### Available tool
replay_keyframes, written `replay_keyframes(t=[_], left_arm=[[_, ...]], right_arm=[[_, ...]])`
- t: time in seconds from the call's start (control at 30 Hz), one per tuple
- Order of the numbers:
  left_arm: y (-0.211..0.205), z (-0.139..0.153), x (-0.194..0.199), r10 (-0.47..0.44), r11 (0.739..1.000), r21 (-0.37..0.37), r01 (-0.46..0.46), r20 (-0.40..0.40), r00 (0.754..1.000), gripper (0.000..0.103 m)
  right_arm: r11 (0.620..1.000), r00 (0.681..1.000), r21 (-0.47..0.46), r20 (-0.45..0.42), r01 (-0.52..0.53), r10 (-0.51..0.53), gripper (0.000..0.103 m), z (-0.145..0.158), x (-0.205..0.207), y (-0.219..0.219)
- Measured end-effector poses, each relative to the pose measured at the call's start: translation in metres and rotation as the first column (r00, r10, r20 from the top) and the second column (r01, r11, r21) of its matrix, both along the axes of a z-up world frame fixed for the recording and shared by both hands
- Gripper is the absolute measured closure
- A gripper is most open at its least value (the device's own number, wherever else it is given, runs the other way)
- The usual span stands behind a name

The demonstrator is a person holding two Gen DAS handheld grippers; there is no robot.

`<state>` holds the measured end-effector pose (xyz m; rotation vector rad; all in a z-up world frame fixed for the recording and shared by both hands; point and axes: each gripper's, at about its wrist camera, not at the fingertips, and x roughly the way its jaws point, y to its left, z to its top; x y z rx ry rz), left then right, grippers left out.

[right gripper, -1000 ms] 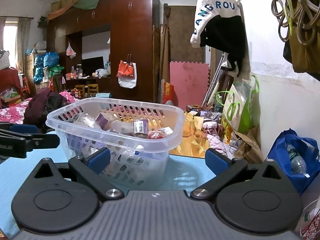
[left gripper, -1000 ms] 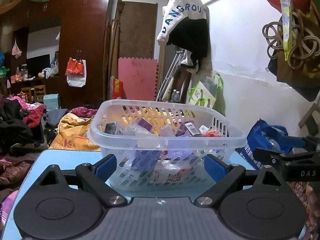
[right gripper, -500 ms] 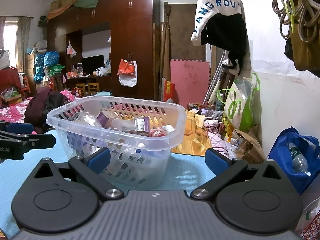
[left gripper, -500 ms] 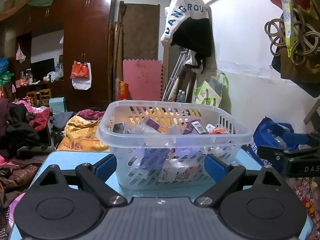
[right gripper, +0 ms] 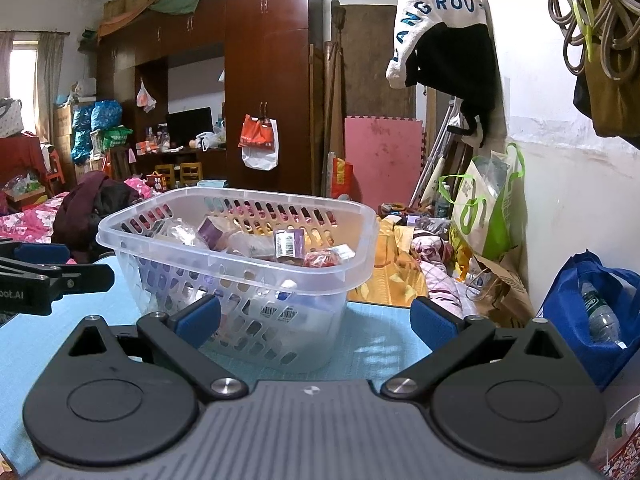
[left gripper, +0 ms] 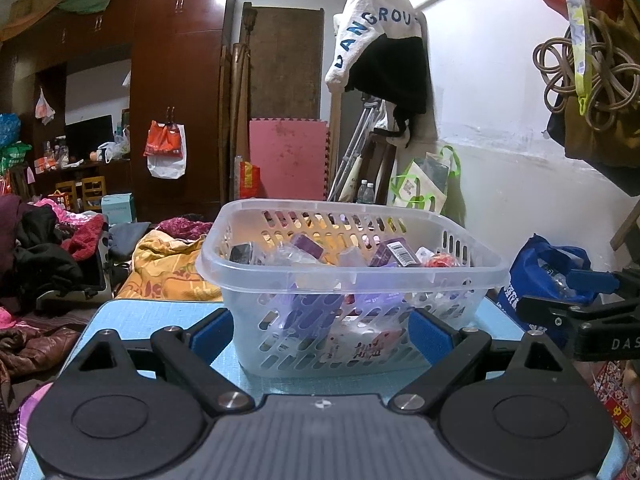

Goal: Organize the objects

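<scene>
A clear plastic basket with slotted walls stands on a light blue table; it also shows in the right wrist view. It holds several small packets and boxes, some purple, one red. My left gripper is open and empty, its blue pads level with the basket's near wall. My right gripper is open and empty, just right of the basket's near corner. Each gripper appears at the edge of the other's view.
The table's far edge drops off behind the basket. A blue bag with a bottle sits at the right, by the white wall. Clothes and bedding pile up on the left. Bags and cords hang at the upper right.
Both grippers have drifted slightly, so the basket sits a little further right in each view. Both stay open and empty. The basket has not moved.
</scene>
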<state>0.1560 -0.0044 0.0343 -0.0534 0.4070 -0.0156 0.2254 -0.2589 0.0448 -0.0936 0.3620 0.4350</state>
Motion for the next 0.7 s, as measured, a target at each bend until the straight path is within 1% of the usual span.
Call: replay_keyframes(t=[0.47,0.7], left_arm=[[-0.0004,-0.0027,0.0023,-0.003,1.000,0.006,0.003,-0.010,1.000,0.007],[-0.0070,-0.0031,0.0010,-0.010,1.000,0.028,0.010,0.000,1.000,0.007]], right_arm=[[1.000,1.000,-0.005,-0.002,-0.005,0.005,0.000,-0.0012,0.0008,0.0010],[1.000,1.000,-0.003,0.001,-0.008,0.008,0.000,-0.0026,-0.0012,0.0008]])
